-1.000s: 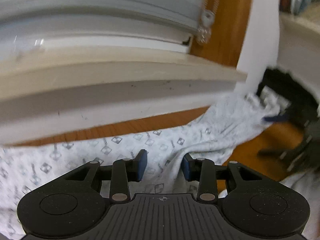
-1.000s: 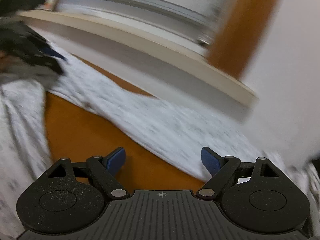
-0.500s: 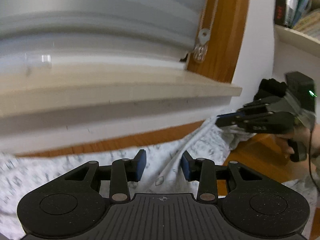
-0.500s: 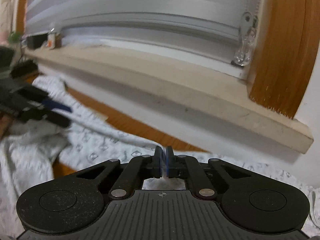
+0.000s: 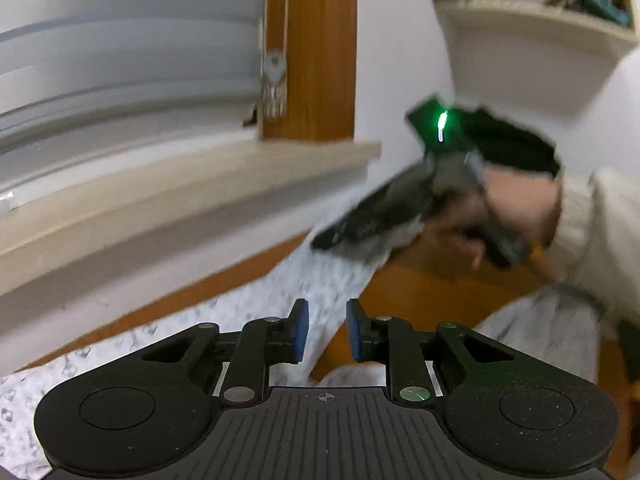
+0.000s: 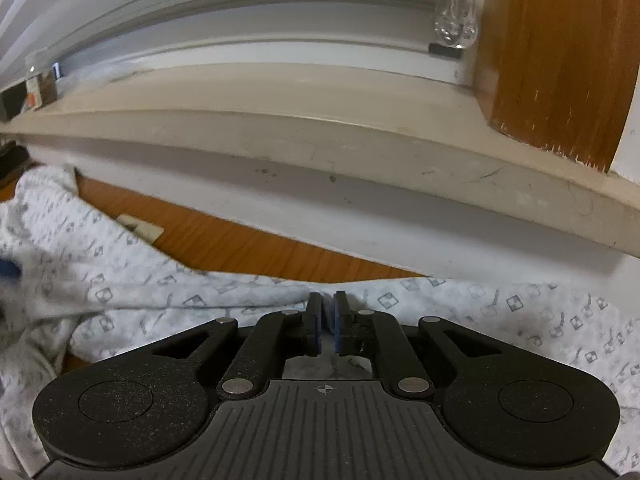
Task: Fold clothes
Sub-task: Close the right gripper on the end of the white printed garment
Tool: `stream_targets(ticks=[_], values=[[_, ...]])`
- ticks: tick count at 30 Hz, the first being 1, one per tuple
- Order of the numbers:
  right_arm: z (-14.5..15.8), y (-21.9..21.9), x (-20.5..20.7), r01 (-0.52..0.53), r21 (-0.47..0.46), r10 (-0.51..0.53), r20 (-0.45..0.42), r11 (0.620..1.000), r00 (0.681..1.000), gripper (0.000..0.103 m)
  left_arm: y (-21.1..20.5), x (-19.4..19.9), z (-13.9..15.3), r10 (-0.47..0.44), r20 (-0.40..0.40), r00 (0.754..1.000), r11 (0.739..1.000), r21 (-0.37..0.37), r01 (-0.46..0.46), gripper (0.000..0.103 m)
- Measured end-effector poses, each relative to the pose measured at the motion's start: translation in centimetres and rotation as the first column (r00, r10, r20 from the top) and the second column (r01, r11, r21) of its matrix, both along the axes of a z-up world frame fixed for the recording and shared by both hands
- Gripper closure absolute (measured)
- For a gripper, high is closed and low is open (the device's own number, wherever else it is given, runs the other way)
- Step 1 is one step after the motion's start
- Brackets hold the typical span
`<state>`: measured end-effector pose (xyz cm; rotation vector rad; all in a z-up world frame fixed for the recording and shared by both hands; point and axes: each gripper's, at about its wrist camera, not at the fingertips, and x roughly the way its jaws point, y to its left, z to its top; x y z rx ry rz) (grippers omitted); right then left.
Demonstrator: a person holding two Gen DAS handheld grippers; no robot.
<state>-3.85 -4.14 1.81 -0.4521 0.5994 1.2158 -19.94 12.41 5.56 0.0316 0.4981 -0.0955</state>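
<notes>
One patterned garment (image 6: pixel 120 280) spread over wooden bench (image 6: pixel 240 240) below window sill (image 6: pixel 320 136). R gripper (image 6: pixel 327 322): jaws clamped on fabric fold. L gripper (image 5: pixel 326 330): jaws just been closing, narrow gap, cloth betw. them, contact unclear. Far garment end blurred; person's hand (image 5: pixel 516 200) smeared.

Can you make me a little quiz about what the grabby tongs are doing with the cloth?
1. True or false: the right tongs are shut on the white diamond-print cloth.
2. The cloth lies on: A) an orange-brown wooden surface; B) a green carpet; C) a metal tray.
3. What colour are the pads of those tongs?

Key: 1 true. 2 A. 3 blue.
</notes>
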Motion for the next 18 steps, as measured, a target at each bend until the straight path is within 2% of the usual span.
stream_targets(ticks=[4, 7, 10, 14, 18], values=[[-0.2, -0.3, -0.1, 0.003, -0.008, -0.003, 0.010, 1.000, 1.000, 0.094, 0.5, 0.7, -1.0, 0.061, -0.076, 0.995, 0.997, 0.043, -0.058, 0.079], [-0.2, -0.4, 0.0, 0.011, -0.010, -0.011, 0.009, 1.000, 1.000, 0.093, 0.7, 1.0, -1.5, 0.117, -0.091, 0.989, 0.989, 0.104, -0.108, 0.079], [-0.2, -0.7, 0.1, 0.015, -0.010, -0.015, 0.014, 1.000, 1.000, 0.093, 1.4, 1.4, -1.7, 0.161, -0.084, 0.983, 0.980, 0.135, -0.149, 0.079], [0.3, -1.3, -0.5, 0.003, 0.012, -0.003, 0.042, 1.000, 0.999, 0.088, 2.5, 1.5, -2.2, 0.209, -0.087, 0.974, 0.970, 0.142, -0.195, 0.074], [0.9, -1.9, -2.3, -0.089, 0.034, 0.086, 0.073, 0.995, 0.994, 0.086, 2.9, 1.5, -2.3, 0.219, -0.084, 0.972, 0.970, 0.129, -0.207, 0.074]])
